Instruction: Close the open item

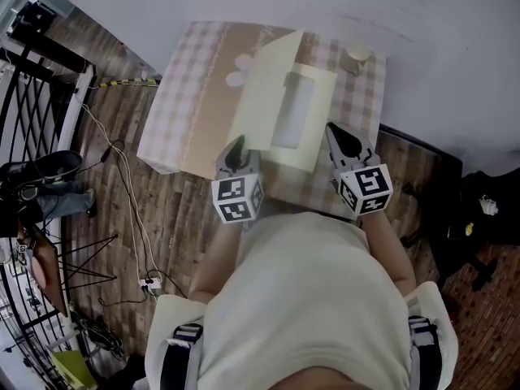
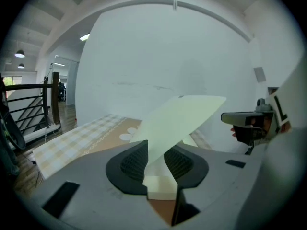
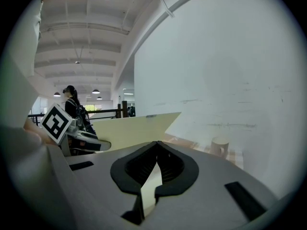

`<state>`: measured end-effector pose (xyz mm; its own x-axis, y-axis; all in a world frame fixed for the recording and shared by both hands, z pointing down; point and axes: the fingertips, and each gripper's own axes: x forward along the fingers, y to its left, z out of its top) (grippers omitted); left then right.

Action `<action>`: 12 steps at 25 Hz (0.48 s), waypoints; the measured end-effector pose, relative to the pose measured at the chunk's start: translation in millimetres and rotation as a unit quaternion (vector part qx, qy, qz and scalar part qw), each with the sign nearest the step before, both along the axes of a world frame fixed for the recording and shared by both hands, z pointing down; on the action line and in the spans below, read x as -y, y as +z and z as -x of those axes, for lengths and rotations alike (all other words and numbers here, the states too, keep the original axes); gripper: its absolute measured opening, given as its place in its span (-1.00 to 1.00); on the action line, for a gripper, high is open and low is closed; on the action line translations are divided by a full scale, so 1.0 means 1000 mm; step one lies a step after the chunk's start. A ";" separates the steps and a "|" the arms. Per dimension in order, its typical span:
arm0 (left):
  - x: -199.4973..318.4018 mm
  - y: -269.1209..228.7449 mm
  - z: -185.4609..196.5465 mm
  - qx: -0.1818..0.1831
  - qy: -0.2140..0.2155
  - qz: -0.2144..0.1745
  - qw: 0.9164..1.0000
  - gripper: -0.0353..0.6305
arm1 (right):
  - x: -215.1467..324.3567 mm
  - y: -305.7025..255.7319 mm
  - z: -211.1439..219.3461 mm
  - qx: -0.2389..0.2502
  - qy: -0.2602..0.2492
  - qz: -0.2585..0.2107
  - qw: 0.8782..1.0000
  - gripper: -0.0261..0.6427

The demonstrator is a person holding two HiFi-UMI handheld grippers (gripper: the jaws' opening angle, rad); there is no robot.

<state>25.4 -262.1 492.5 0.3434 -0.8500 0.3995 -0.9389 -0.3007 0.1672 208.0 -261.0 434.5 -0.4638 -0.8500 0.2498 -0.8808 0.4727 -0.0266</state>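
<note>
resting on the checked worktop (image 1: 183,96), the pale window box (image 1: 318,96) has its flap (image 2: 184,116) raised and tilted. the left claw (image 2: 156,152) stands partly open, the flap's corner loose between its jaws. the right claw (image 3: 157,150), tips together, sits at the box's near right corner. so loosely held, the flap may slip out and spring back up.

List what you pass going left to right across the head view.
black railing → power strip → left gripper → box → right gripper → dark bundle on the floor
</note>
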 end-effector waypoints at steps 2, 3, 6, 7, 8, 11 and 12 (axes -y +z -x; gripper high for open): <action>-0.003 0.004 -0.007 0.017 0.007 -0.002 1.000 -0.61 | 0.000 0.000 -0.006 -0.003 -0.003 0.001 1.000 -0.92; -0.005 0.007 -0.011 0.026 0.009 -0.001 1.000 -0.60 | 0.000 0.000 -0.009 -0.004 -0.005 0.000 1.000 -0.92; -0.009 0.009 -0.022 0.040 0.014 0.000 0.999 -0.59 | 0.004 -0.001 -0.018 -0.008 -0.011 -0.002 1.000 -0.92; -0.010 0.010 -0.025 0.041 0.018 0.002 0.999 -0.59 | 0.005 -0.001 -0.021 -0.009 -0.013 -0.004 1.000 -0.92; -0.011 0.014 -0.029 0.039 0.022 0.007 0.999 -0.59 | 0.007 -0.002 -0.023 -0.009 -0.015 -0.005 1.000 -0.92; -0.015 0.026 -0.037 0.038 0.029 0.018 0.999 -0.58 | 0.015 -0.005 -0.026 -0.009 -0.025 -0.011 1.000 -0.92; -0.017 0.028 -0.040 0.043 0.031 0.019 0.998 -0.58 | 0.017 -0.006 -0.026 -0.008 -0.029 -0.013 0.999 -0.92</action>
